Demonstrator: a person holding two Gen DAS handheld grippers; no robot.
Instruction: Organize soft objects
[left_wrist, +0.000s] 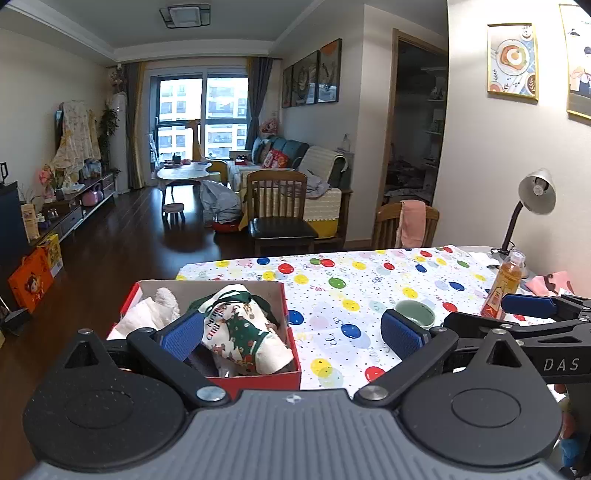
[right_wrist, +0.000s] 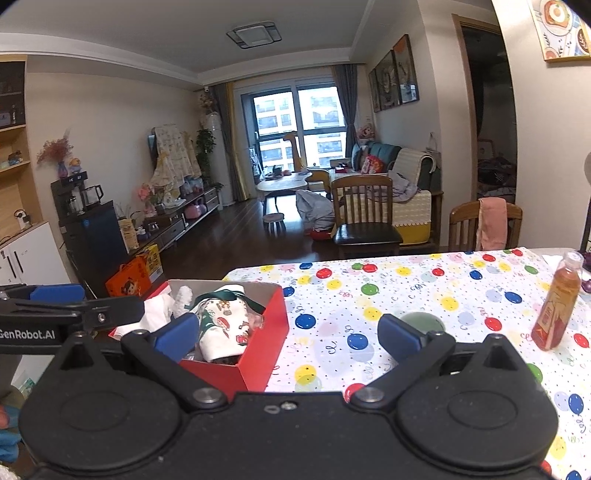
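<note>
Red cardboard box (left_wrist: 258, 378) is sitting at the surface's (left_wrist: 369, 291) left edge, holding the Christmas-print cloth (left_wrist: 242, 332). Left tongs (left_wrist: 293, 334) are gaping empty, nearer it; right tongs (right_wrist: 288, 334) are likewise hanging open, further right.

Each hand-held gripper (left_wrist: 293, 334) (right_wrist: 290, 334) has black arms, blue ribbed pads, silver pivot screws and round black housings, one lettered "DAS", the other "GenRobot.AI".

Daylight is coming through a large window (left_wrist: 202, 112) at the far wall. Wooden chairs (left_wrist: 279, 210) are standing on dark flooring (left_wrist: 122, 236).
</note>
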